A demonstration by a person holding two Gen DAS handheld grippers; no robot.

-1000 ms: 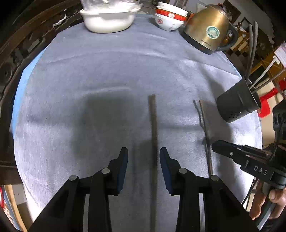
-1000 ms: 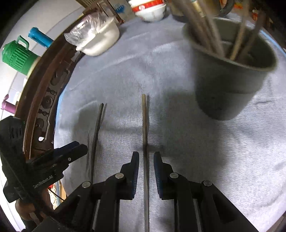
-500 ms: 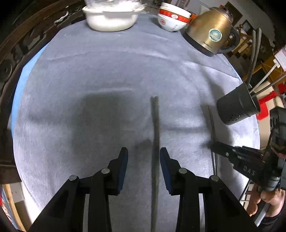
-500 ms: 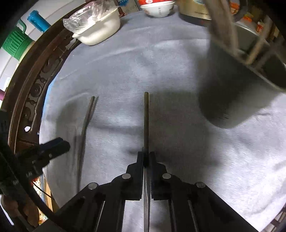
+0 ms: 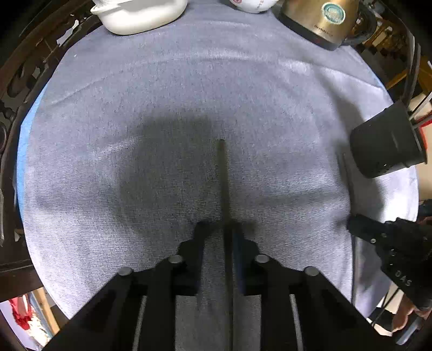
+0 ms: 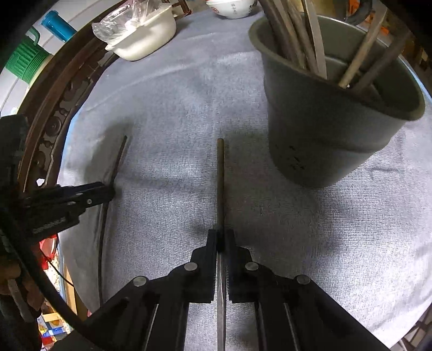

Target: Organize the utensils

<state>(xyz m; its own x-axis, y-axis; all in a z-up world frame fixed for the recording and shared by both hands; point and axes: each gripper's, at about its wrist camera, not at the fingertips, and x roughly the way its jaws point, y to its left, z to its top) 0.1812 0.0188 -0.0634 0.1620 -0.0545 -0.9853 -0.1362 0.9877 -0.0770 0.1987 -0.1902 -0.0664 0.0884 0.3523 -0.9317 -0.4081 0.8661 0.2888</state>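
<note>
In the left wrist view a dark chopstick (image 5: 223, 175) runs forward between the fingers of my left gripper (image 5: 220, 229), which stand narrowly apart around it; it lies against the right finger, with a gap on its left. In the right wrist view my right gripper (image 6: 220, 237) is shut on a second chopstick (image 6: 220, 175), which points forward beside the grey utensil cup (image 6: 324, 129). The cup holds several chopsticks and utensils. The left gripper (image 6: 109, 190) and its chopstick (image 6: 118, 159) show at left. The right gripper (image 5: 353, 224) and the cup (image 5: 383, 145) show at the right of the left wrist view.
A grey cloth (image 5: 189, 94) covers the round table. At the back stand a white dish (image 5: 140, 13), a red-and-white bowl (image 5: 252, 4) and a brass kettle (image 5: 321, 21). A carved dark wooden rim (image 6: 54, 118) runs along the left. Green and blue containers (image 6: 29, 54) sit beyond it.
The right gripper closed on its chopstick and holds it beside the cup. The left gripper's fingers narrowed around the other chopstick and moved lower toward the cloth.
</note>
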